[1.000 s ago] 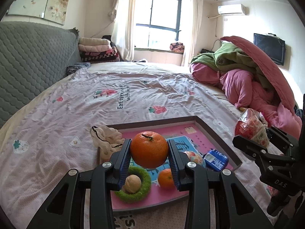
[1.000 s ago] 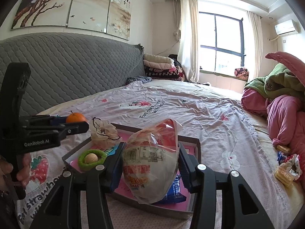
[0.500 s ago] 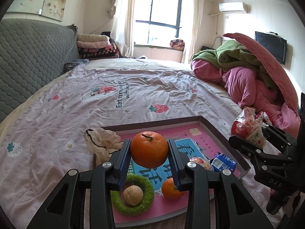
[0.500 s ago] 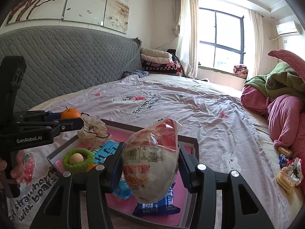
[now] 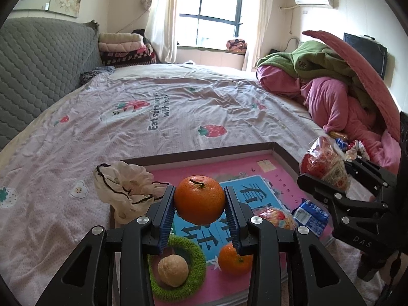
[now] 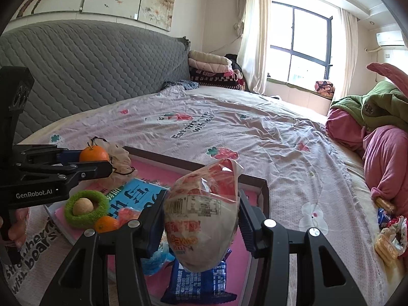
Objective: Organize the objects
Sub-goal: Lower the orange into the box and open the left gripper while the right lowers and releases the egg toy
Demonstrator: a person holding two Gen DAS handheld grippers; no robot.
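Orange pinched in left gripper above tray, snack bag clamped in right gripper over tray's right side w/ blue packets below: lower each onto bare pink floor, then let go gently.

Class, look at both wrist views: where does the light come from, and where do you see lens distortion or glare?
Left wrist view: daylight from the window blows out the panes; the tray edges bow; the orange is sharp. Right wrist view: the window is overexposed too; the headboard curves; glare on the snack bag.
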